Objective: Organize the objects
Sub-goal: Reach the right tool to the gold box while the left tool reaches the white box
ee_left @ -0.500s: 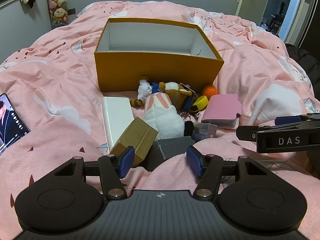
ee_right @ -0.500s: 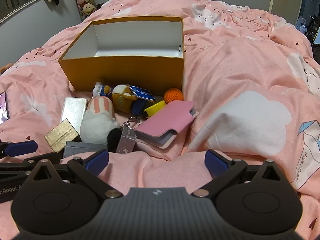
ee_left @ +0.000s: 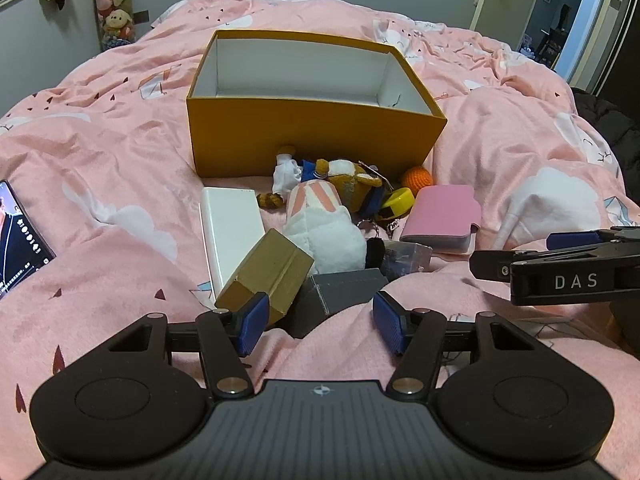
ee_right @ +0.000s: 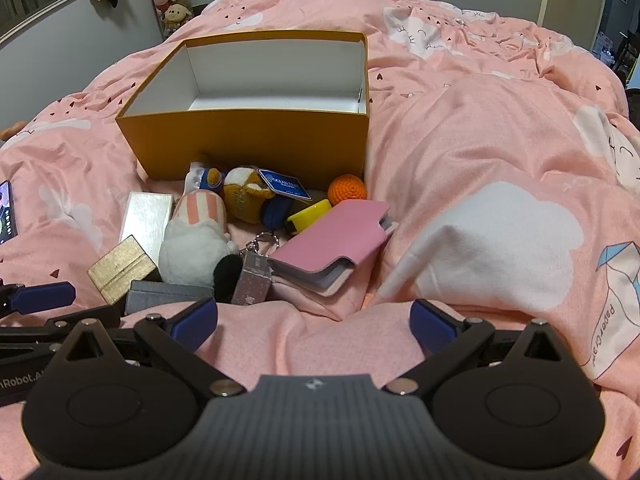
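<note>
Step in hand: a judgement only, but the sorting looks barely begun; the orange box (ee_left: 312, 136) stands open on the bed (ee_left: 100, 168) and shows nothing inside, while the clutter lies just in front of its near wall.
Left gripper (ee_left: 320, 320): jaws spread with nothing between the pads; it hovers low over the near edge of the pile, its left pad just before the gold box (ee_left: 266, 270), the grey box (ee_left: 340, 292) ahead of the gap.
Right gripper (ee_right: 314, 324): jaws at their widest and empty, over bare duvet; the pink wallet (ee_right: 332, 240) lies ahead of it.
Task's things: the gold box leans tilted on the white box (ee_left: 230, 232); the white plush (ee_left: 324, 228) lies between these and the wallet; the orange ball (ee_right: 347, 188) sits by the orange box's corner.
Best first pick: probably the gold box, uppermost and nearest; the pads should close across its narrow faces.
Care: the duvet is soft, so pressing down may sink or tip things.
Drop: the load should clear the near wall before release.
</note>
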